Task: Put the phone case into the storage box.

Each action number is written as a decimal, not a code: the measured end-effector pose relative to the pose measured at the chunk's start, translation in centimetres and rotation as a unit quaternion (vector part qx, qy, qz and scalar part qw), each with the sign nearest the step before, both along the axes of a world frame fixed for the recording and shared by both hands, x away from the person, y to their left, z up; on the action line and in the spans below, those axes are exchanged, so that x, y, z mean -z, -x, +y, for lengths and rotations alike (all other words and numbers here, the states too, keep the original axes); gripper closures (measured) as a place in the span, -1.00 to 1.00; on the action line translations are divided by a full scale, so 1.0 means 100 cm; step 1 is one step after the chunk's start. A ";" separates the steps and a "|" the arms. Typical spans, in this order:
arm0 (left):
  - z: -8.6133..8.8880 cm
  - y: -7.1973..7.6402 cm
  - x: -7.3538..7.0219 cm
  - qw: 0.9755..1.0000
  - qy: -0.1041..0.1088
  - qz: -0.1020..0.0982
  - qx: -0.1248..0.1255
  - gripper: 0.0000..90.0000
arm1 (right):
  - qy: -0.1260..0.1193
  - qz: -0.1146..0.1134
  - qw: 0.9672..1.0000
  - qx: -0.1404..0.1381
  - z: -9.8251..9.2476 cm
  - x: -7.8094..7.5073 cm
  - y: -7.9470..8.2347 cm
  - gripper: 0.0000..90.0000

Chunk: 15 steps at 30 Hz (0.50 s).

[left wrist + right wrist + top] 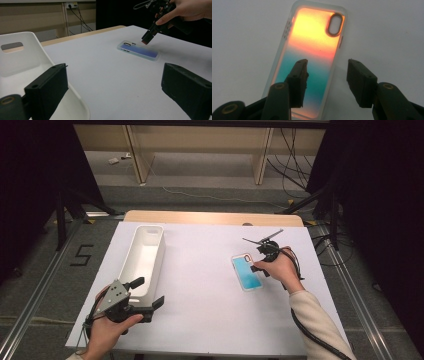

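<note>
While the phone case [246, 272] lies flat on the white tabletop [200, 285], toward its right half, the right gripper [262, 256] hangs just above the case's far end, near the camera cutout. In the right gripper view its two black jaws stand moderately apart with nothing pressed between them; one jaw sits over the case's face, the other over bare table just beside its edge. There the phone case [310, 57] shows a clear rim and an iridescent back that runs from orange at the cutout end to teal nearer the jaws. From the high view the same back reads as plain blue.

On the left side of the table a long white plastic bin [142, 257] stands open, its length running away from the person, with a handle slot in the end wall. The left gripper [148, 293] rests low at the bin's near end, held in the person's left hand [107, 327]. Its jaws gape wide and hold nothing; in the left gripper view one jaw overlaps the white plastic bin [30, 55], the other stands over bare tabletop, well apart from the phone case [138, 50].
</note>
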State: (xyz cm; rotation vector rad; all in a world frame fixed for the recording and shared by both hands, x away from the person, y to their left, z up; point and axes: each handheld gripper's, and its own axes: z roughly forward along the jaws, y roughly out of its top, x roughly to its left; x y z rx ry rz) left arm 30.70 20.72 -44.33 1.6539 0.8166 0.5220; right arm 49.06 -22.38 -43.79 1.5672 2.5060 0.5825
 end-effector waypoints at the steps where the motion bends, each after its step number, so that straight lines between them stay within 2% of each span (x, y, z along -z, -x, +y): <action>1: 0.000 0.000 0.000 1.000 0.000 0.000 0.000 -0.86 | -0.007 -0.009 1.000 -0.009 -0.001 0.000 -0.001 0.15; 2: 0.000 0.000 0.000 1.000 -0.001 0.000 0.001 -0.86 | -0.003 -0.011 1.000 -0.011 -0.002 0.000 -0.002 0.15; 3: 0.000 -0.001 0.000 1.000 -0.002 -0.001 0.001 -0.85 | 0.003 -0.003 1.000 -0.002 -0.001 -0.001 -0.002 0.14; 4: 0.000 -0.001 0.000 1.000 -0.002 -0.001 0.002 -0.85 | 0.006 -0.009 1.000 -0.006 -0.001 -0.001 -0.004 0.14; 7: 0.000 -0.001 0.000 1.000 -0.002 -0.001 0.002 -0.85 | 0.010 -0.004 1.000 -0.007 0.000 -0.003 -0.005 0.10; 9: 0.000 -0.001 0.000 1.000 -0.001 0.001 0.000 -0.86 | 0.006 -0.017 1.000 -0.011 0.000 -0.006 -0.006 0.06; 10: 0.000 -0.001 0.000 1.000 -0.001 0.001 0.000 -0.86 | 0.001 -0.015 1.000 -0.006 0.001 -0.010 -0.005 0.04; 12: 0.000 -0.001 0.000 1.000 0.000 0.001 -0.001 -0.86 | -0.009 -0.046 0.999 -0.009 0.000 -0.014 -0.006 -0.01; 15: 0.000 -0.001 0.000 1.000 -0.001 0.001 -0.001 -0.86 | -0.009 -0.064 0.998 -0.006 -0.003 -0.020 -0.005 -0.08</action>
